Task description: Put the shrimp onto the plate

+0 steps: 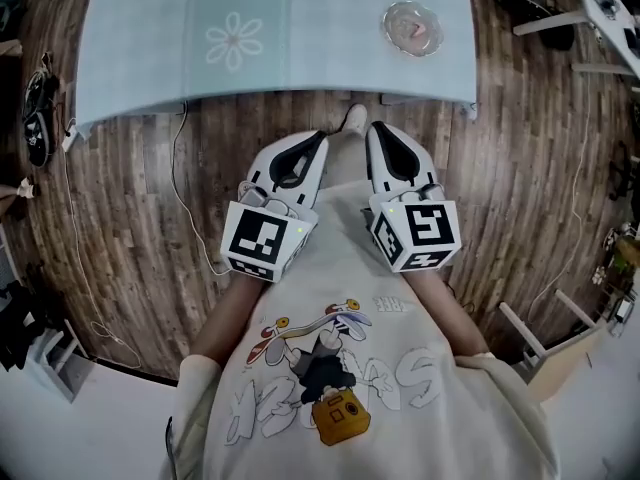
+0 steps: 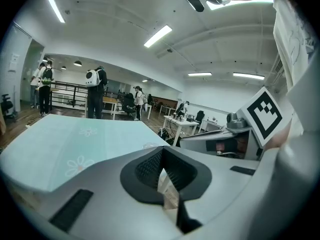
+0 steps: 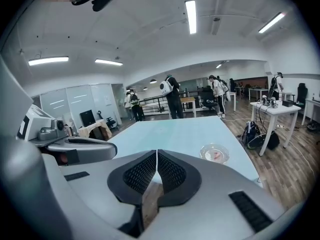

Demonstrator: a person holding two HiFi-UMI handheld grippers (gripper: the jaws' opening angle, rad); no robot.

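Observation:
A clear glass plate (image 1: 412, 28) sits near the far right corner of the light blue tablecloth (image 1: 150, 38), with a pink shrimp (image 1: 421, 30) lying in it. The right gripper view shows the same plate (image 3: 215, 153) and shrimp (image 3: 217, 156) ahead and to the right of the jaws. Both grippers are held close to my body, off the table's near edge. My left gripper (image 1: 318, 140) is shut with nothing in it, and its jaws (image 2: 162, 154) meet at the tips. My right gripper (image 1: 378, 128) is also shut and empty, seen in its own view as (image 3: 156, 155).
A white flower print (image 1: 234, 41) marks the cloth's middle. Wood floor lies between me and the table, with a white cable (image 1: 180, 198) and a shoe (image 1: 355, 118) on it. A white desk (image 3: 280, 109) and several people stand beyond the table.

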